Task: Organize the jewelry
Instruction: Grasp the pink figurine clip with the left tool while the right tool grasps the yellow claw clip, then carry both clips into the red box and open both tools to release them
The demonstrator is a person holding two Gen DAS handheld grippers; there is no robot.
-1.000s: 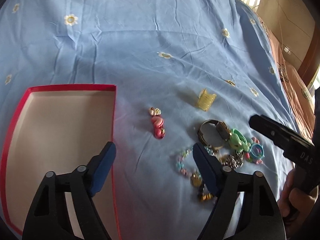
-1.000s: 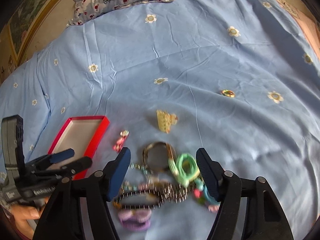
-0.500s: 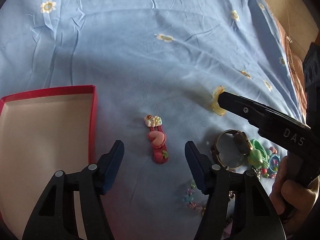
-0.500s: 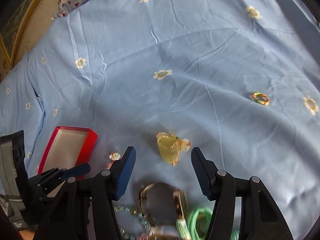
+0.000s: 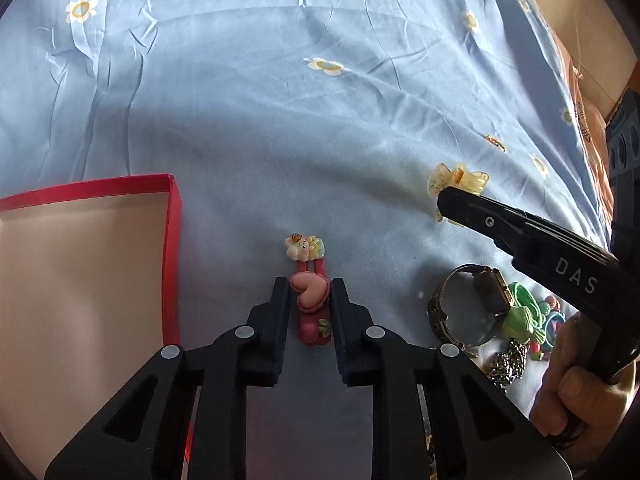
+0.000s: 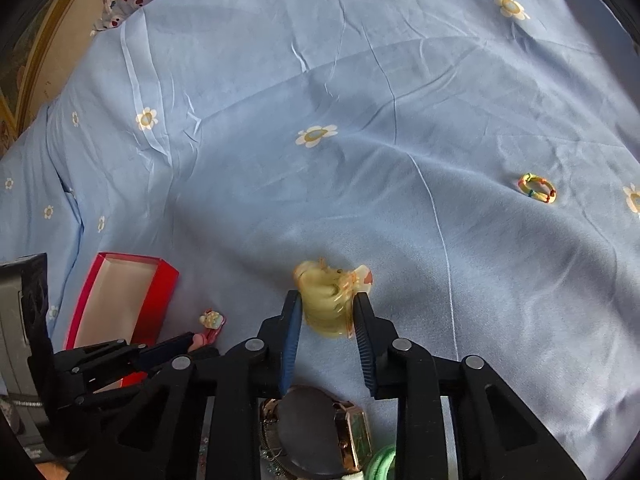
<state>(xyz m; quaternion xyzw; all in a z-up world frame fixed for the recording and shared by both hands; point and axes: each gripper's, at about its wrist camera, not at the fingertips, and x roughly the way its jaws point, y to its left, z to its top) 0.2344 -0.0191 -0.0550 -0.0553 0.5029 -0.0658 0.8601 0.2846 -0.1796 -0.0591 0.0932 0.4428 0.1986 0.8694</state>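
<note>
In the left wrist view our left tongs [image 5: 309, 294] are closing on the pink plastic hair clip with a heart charm [image 5: 310, 306], just right of the red open cardboard box [image 5: 172, 248], while in the right wrist view our right tongs [image 6: 326, 308] are closing on the translucent yellow claw clip [image 6: 326, 300], farther right of that box [image 6: 160, 300], both lying on the blue flowered bed sheet [image 6: 360, 100].
</note>
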